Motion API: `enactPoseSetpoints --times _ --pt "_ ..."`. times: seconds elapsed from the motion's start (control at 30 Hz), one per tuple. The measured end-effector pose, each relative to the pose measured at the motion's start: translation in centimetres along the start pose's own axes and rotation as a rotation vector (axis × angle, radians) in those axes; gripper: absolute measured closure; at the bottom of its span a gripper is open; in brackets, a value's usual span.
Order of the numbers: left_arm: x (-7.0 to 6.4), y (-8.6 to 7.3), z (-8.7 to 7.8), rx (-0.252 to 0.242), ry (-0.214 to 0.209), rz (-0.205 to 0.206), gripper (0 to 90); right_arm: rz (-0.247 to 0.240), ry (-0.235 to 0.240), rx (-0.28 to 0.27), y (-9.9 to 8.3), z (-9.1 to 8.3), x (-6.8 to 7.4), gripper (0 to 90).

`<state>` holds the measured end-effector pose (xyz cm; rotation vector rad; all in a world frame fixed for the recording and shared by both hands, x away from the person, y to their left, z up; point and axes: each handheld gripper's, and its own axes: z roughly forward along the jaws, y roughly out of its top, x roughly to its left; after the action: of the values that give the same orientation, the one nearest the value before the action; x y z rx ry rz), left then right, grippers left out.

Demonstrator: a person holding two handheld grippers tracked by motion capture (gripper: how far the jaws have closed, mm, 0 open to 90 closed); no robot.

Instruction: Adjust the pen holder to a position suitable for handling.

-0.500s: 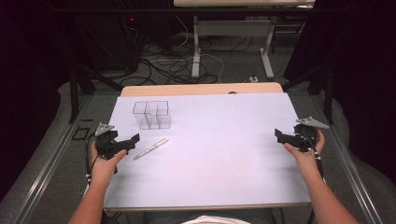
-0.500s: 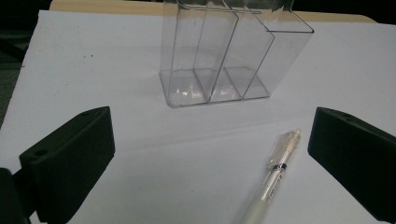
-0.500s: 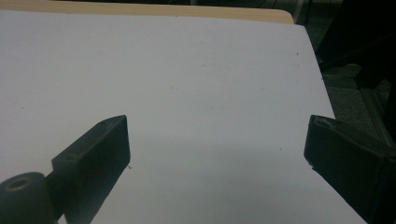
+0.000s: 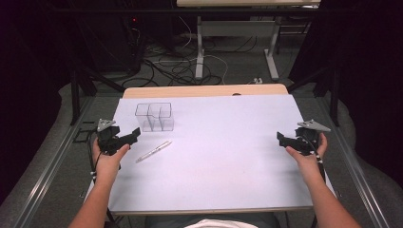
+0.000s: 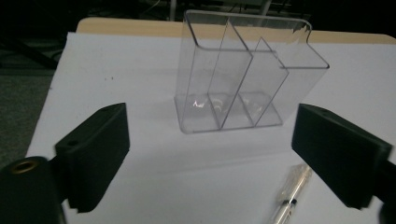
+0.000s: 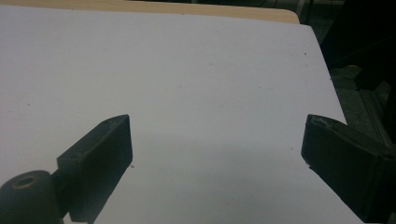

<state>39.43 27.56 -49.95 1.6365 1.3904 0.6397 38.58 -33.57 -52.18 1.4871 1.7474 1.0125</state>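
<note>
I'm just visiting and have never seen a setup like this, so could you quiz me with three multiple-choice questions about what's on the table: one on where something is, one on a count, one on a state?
1. Where does the pen lie?
A. inside the clear organizer
B. flat on the table, nearer the person than the organizer
C. between the right gripper's jaws

2. How many compartments does the clear organizer have?
A. one
B. three
C. six

3. How do the left gripper jaws stand?
A. spread open, holding nothing
C. shut on the pen
B. shut on the organizer

Answers: 1 B, it rests on the white surface; 2 B, two dividers show in the left gripper view; 3 A, the jaws stand wide apart.
</note>
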Motion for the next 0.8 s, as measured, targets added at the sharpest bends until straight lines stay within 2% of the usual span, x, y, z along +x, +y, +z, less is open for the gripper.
enactPoseSetpoints --times 0.13,0.2,0.33,0.53,0.63,0.8 --pt "0.0 1.4 -0.1 -0.025 0.024 -0.004 22.9 -0.003 0.007 -0.003 0.1 0.0 0.3 8.9" --pt "0.2 2.1 -0.2 -0.037 0.036 -0.010 32.7 -0.012 0.009 0.007 0.0 0.2 0.4 10.4" --pt "0.2 3.6 0.0 -0.061 0.047 -0.018 38.3 -0.009 0.011 0.008 -0.1 0.3 0.4 11.2" --pt "0.0 6.4 0.4 -0.011 0.053 -0.069 42.2 0.020 0.021 -0.002 -0.1 -0.1 0.4 13.9" --pt "0.0 7.3 0.9 0.003 0.062 -0.081 42.3 0.032 0.020 0.002 -0.1 -0.1 0.4 14.2" --pt "0.1 8.3 1.8 0.026 0.110 -0.059 51.1 0.038 0.019 0.005 -0.2 0.0 0.4 14.2"
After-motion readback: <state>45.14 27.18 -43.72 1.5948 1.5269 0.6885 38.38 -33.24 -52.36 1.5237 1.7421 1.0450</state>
